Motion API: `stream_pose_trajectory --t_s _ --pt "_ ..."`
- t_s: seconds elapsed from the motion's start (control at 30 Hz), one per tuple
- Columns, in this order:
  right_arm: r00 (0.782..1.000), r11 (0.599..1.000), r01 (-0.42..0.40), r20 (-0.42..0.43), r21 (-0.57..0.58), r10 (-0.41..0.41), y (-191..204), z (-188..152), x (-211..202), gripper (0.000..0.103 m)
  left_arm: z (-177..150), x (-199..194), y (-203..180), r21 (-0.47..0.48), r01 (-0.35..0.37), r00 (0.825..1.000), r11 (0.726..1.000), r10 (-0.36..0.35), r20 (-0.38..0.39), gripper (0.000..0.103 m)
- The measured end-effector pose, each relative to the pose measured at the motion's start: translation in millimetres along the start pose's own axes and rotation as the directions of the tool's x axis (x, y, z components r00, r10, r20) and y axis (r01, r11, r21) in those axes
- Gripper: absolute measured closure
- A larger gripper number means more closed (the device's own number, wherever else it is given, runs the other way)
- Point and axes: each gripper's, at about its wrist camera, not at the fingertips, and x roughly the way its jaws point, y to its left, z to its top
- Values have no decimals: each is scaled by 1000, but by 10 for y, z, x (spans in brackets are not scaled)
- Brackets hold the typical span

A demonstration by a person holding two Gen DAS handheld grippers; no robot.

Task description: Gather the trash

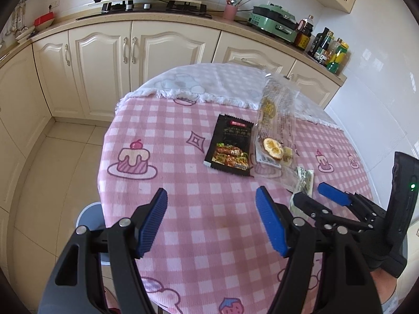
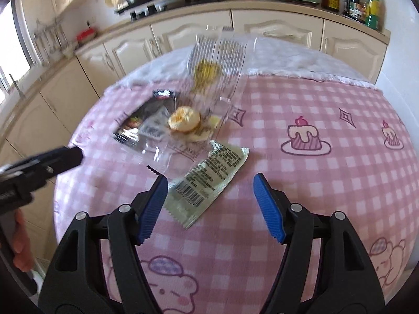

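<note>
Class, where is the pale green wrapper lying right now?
The pale green wrapper lies flat on the pink checked tablecloth, just ahead of the open right gripper, beside the clear plastic bag.

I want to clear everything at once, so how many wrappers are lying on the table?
3. A black packet lies on the left, a clear bag with bread pieces sits beside it, and a pale green wrapper lies nearest the right gripper. None looks hidden.

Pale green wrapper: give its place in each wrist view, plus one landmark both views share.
Left wrist: pale green wrapper lies right of centre, partly hidden behind the right gripper.
Right wrist: it lies near the centre, just ahead of the open fingers, barcode side up.
Shared landmark: the clear bag with dried fruit slices, just beyond the wrapper.
</note>
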Motion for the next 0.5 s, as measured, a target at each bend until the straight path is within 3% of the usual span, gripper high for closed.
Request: stream_pose_trajectory --t_s 0.13,0.2,0.37,0.4,0.5 --pt "1000 1000 16 -6 -9 -16 -92 17 32 42 39 2 -73 14 2 1000 1000 -2 5 35" --pt "1000 1000 11 -6 -13 -12 -157 9 14 58 74 11 -137 34 5 1000 999 -5 6 35" --pt "1000 999 3 -22 -35 -4 -361 21 -31 80 180 41 -368 92 19 1000 996 -20 17 35" --pt "999 999 26 -25 -40 -27 -409 8 -37 95 200 49 -417 101 21 1000 995 -23 21 35" --pt "1000 999 20 -22 -25 -21 -564 9 -55 102 316 89 -592 145 40 998 989 -46 37 35"
